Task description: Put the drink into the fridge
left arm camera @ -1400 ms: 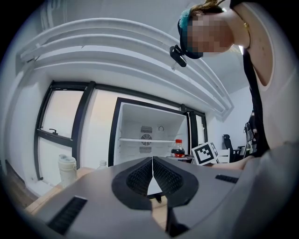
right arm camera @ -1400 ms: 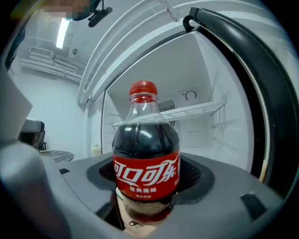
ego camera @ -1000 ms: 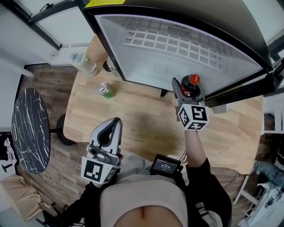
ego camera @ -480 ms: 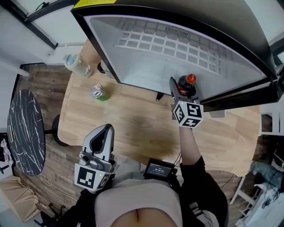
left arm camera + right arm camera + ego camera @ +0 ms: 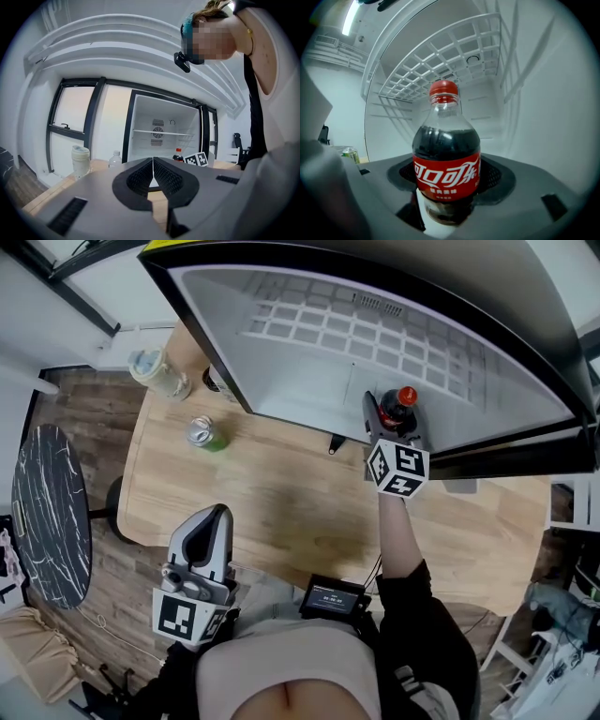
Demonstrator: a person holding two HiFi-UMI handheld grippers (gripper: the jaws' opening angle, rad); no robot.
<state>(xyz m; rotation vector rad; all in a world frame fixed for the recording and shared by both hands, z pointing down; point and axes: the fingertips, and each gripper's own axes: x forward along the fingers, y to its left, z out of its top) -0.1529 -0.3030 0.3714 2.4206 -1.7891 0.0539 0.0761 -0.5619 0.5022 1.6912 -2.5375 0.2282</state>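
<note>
A cola bottle (image 5: 446,159) with a red cap and red label stands upright between the jaws of my right gripper (image 5: 449,185), which is shut on it. In the head view the right gripper (image 5: 394,432) holds the cola bottle (image 5: 400,406) just inside the open fridge (image 5: 309,362), over its white floor. A wire shelf (image 5: 440,61) hangs above the bottle. My left gripper (image 5: 206,540) is low at the table's near edge, jaws shut with nothing between them. In the left gripper view the left gripper (image 5: 153,180) faces the fridge (image 5: 164,131) from a distance.
On the wooden table (image 5: 281,502), left of the fridge, stand a green can (image 5: 204,434), a pale lidded jar (image 5: 155,371) and a clear water bottle (image 5: 115,159). A round dark marble table (image 5: 47,512) is at far left. A small black device (image 5: 333,598) is at my waist.
My right gripper has carried the cola bottle a little farther into the fridge opening. The left gripper has dropped back slightly toward my body.
</note>
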